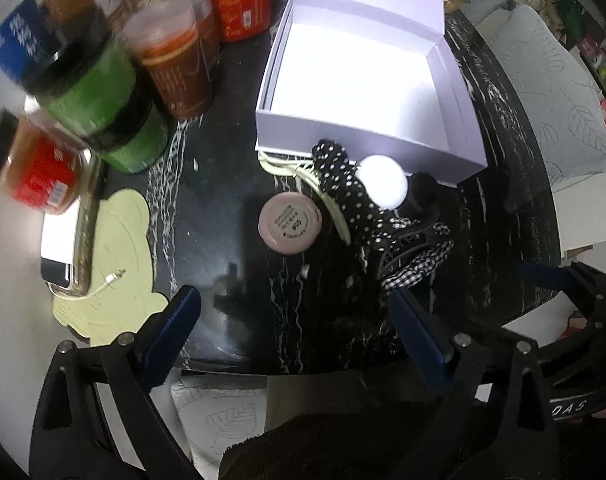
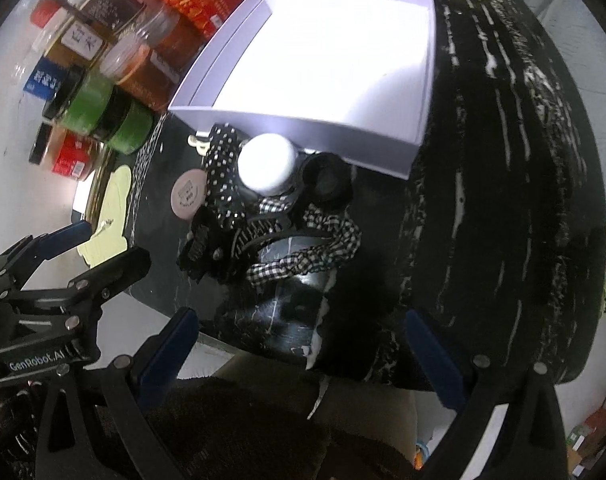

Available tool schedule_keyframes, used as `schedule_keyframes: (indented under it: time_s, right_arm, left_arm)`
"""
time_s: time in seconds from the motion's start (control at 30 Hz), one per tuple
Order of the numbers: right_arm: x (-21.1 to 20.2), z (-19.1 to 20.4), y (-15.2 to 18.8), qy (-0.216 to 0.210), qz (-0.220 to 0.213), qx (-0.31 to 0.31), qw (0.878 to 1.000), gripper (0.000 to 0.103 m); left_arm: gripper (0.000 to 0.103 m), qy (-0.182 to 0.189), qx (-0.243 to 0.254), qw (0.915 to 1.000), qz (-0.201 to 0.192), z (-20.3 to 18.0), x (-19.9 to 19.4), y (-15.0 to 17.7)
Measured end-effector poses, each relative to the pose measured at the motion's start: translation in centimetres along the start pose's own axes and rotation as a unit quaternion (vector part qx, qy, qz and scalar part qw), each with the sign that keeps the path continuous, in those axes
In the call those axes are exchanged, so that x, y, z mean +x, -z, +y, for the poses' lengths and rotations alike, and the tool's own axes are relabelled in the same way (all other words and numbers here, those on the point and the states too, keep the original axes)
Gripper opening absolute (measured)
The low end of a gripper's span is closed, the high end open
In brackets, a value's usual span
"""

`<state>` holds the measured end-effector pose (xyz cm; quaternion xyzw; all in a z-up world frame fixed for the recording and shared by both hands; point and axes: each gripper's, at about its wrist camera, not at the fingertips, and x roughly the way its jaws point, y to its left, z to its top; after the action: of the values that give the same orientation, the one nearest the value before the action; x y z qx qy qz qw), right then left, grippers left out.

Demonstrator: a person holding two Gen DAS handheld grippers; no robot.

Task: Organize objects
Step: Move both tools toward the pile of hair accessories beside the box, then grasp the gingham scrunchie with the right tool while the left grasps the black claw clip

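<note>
Both tongs gaping, empty; round pink plastic compact (image 1: 290, 224) dead ahead of left gripper (image 1: 295, 320), nearer than right gripper (image 2: 299, 340).

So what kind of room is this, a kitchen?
Probably a home, not clearly a kitchen: a black marble-look table crowded with food jars, hair accessories beside an open white box, and a leaf-patterned cushion behind.

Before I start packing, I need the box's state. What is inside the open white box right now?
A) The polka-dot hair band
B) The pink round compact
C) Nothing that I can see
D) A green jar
C: the white box shows only its bare bottom, while the pink compact and polka-dot hair band lie on the table in front of it.
</note>
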<state>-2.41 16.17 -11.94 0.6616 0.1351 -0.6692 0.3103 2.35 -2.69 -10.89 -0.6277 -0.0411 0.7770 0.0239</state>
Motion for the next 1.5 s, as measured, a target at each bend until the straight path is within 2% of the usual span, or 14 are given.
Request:
schedule_keyframes:
  time_s: [0.17, 0.33, 0.47, 0.6, 0.73, 0.8, 0.87, 1.03, 1.1, 1.27, 1.37, 1.5]
  right_arm:
    - [1.6, 0.4, 0.1, -0.005, 0.01, -0.018, 1.0, 0.103]
    - [2.3, 0.3, -0.3, 0.008, -0.008, -0.011, 1.0, 0.102]
    - [2.9, 0.1, -0.9, 0.018, -0.023, -0.005, 1.0, 0.09]
    - [3.6, -0.3, -1.3, 0.009, -0.03, 0.008, 0.999, 0.084]
    - [4.6, -0.6, -1.7, 0.004, -0.018, 0.012, 1.0, 0.075]
    - [5.2, -0.9, -1.8, 0.004, -0.007, 0.016, 1.0, 0.066]
    - [5.7, -1.2, -1.8, 0.0, 0.002, 0.02, 1.0, 0.061]
    - [5.9, -1.8, -1.6, -0.028, 0.008, 0.013, 0.999, 0.049]
    - [5.6, -2.1, -1.5, -0.034, 0.01, 0.008, 0.999, 0.043]
    - [5.3, -2.5, -1.0, -0.038, 0.013, -0.012, 0.999, 0.034]
    - [5.2, -2.8, -0.7, -0.034, 0.019, -0.026, 0.999, 0.033]
    - [5.0, -3.3, -0.6, -0.024, 0.024, -0.043, 0.998, 0.032]
  left_arm:
    - [0.093, -0.001, -0.006, 0.9999, -0.008, 0.9, 1.3, 0.1]
    - [0.091, 0.007, -0.011, 0.9999, -0.002, 1.3, 2.6, 0.0]
    - [0.089, 0.011, -0.006, 0.9998, 0.013, 1.4, 3.5, 0.2]
    - [0.089, 0.012, -0.013, 0.9996, 0.024, 1.6, 4.1, 0.5]
    - [0.088, 0.007, -0.025, 0.9992, 0.03, 1.8, 4.3, 0.6]
    - [0.088, -0.002, -0.03, 0.999, 0.033, 1.7, 4.4, 0.7]
    - [0.088, -0.006, -0.034, 0.9988, 0.034, 1.6, 4.5, 0.7]
    - [0.088, -0.003, -0.039, 0.9986, 0.037, 0.8, 4.7, 1.1]
    - [0.086, 0.0, -0.047, 0.9982, 0.036, 0.5, 4.8, 1.4]
    - [0.072, 0.001, -0.054, 0.9978, 0.039, -0.4, 5.6, 1.9]
    - [0.065, -0.004, -0.056, 0.9974, 0.045, -0.9, 6.2, 2.2]
    - [0.062, -0.006, -0.06, 0.9967, 0.054, -1.4, 7.0, 2.6]
